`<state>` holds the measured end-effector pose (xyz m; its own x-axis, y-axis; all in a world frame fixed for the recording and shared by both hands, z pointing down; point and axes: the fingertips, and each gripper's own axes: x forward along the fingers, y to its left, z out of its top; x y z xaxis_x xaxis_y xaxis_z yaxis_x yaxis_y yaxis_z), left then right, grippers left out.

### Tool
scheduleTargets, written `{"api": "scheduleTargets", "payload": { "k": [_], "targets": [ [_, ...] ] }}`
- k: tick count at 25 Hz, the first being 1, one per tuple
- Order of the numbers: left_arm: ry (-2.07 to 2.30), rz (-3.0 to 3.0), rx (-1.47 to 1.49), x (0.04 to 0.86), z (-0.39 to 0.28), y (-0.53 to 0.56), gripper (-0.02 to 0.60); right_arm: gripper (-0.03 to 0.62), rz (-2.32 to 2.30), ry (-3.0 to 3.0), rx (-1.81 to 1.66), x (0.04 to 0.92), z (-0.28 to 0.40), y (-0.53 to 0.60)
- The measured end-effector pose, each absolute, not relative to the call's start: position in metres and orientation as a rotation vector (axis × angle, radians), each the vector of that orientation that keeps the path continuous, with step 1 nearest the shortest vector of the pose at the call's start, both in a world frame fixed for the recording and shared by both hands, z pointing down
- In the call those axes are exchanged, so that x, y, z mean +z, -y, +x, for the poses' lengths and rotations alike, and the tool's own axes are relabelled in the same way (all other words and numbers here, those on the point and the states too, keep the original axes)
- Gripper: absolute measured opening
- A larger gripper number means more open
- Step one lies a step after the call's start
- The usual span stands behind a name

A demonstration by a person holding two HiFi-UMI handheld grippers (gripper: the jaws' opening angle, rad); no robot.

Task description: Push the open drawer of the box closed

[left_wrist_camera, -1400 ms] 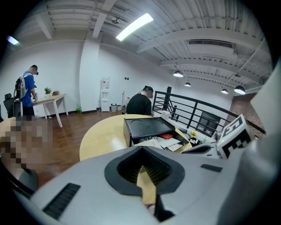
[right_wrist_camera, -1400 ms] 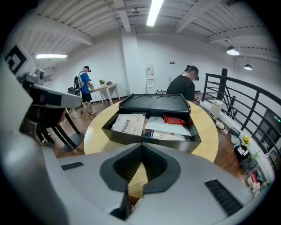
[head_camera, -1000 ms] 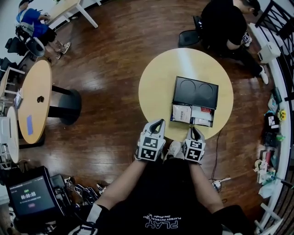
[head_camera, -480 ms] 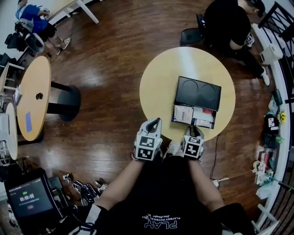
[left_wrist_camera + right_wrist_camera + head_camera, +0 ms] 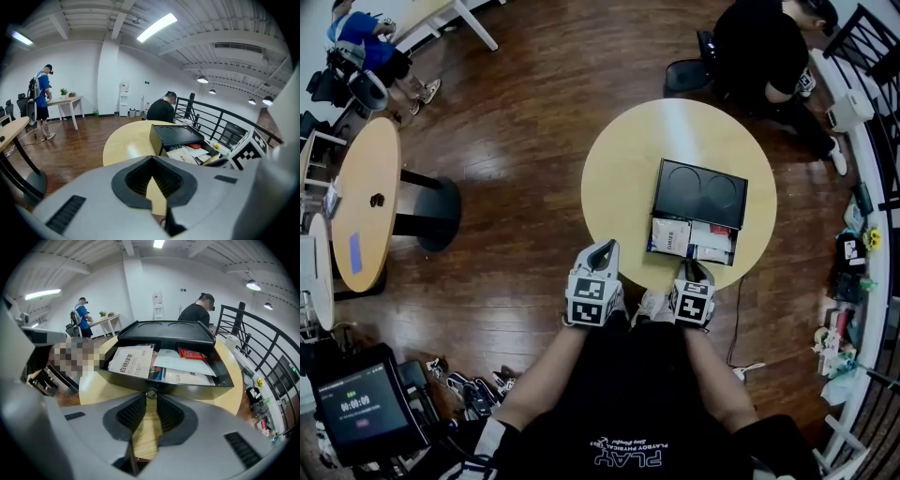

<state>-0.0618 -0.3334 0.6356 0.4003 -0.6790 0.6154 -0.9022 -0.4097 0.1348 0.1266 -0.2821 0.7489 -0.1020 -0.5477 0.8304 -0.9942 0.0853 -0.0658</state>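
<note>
On the round table [image 5: 609, 178], the black box [image 5: 701, 187] sits with its drawer [image 5: 692, 240] pulled out toward the person, full of papers [image 5: 133, 359]. The push looks not yet begun. The right gripper [image 5: 150, 400] is lined up on the drawer front, jaws a narrow slit apart, with the small knob [image 5: 151, 393] right at their tips; contact cannot be confirmed. The left gripper [image 5: 151, 163] hangs off the table's near edge, jaws pressed together on nothing. Next should come a straight, level shove on the drawer front into the box.
</note>
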Motion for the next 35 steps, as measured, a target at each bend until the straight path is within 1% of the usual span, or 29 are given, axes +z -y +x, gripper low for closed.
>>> {"api": "scheduleTargets", "payload": {
  "k": [8,26,35],
  "targets": [
    [1.331,2.250,0.676,0.640,-0.054,0.332,-0.003,0.072,1.528,1.748,0.897,0.743,0.127,0.282],
    [1.286,2.272,0.680,0.640,-0.040,0.328,-0.003,0.072,1.561,1.778,0.856,0.741,0.136,0.327],
    [1.304,2.272,0.679,0.639,-0.045,0.331,-0.003,0.072,1.573,1.776,0.866,0.740,0.140,0.346]
  ]
}}
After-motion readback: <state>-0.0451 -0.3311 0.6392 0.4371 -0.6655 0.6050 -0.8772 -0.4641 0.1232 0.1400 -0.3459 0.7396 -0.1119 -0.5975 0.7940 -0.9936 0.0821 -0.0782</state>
